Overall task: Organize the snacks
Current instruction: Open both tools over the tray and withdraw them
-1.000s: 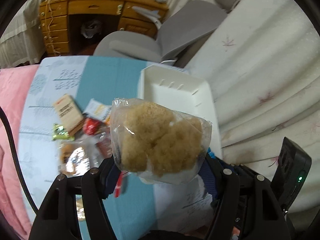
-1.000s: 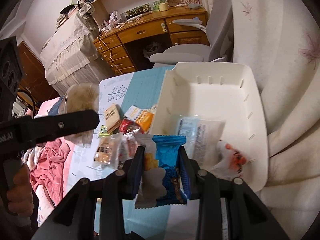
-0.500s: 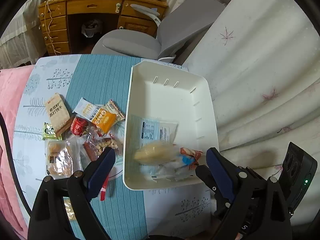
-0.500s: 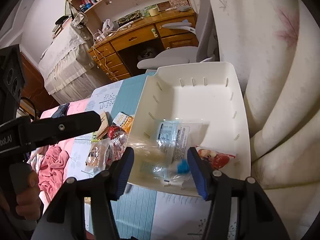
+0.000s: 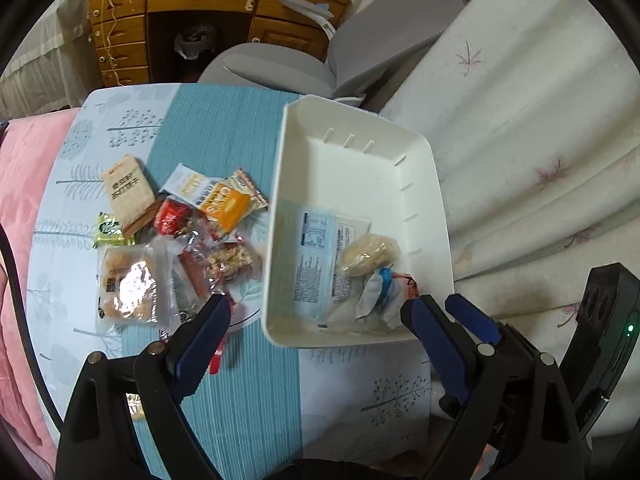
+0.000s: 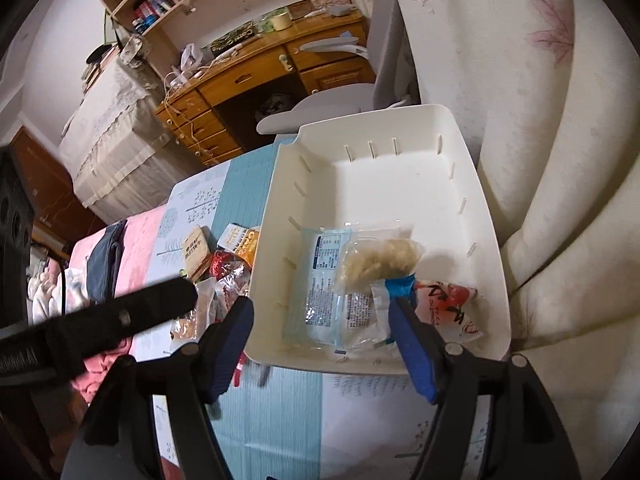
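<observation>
A clear bag of tan puffed snack is seen lying in the white bin, at five o'clock inside it, atop other packets. The far half of the bin is left bare. Both the left gripper and right gripper are angled downward; the left's fingers are spread, the right's are opening, nothing pinched.

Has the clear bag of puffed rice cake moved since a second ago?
Yes. A second ago the left gripper held it up above the table; now the puffed rice cake bag lies inside the white tray, on the other packets at its near end.
</observation>
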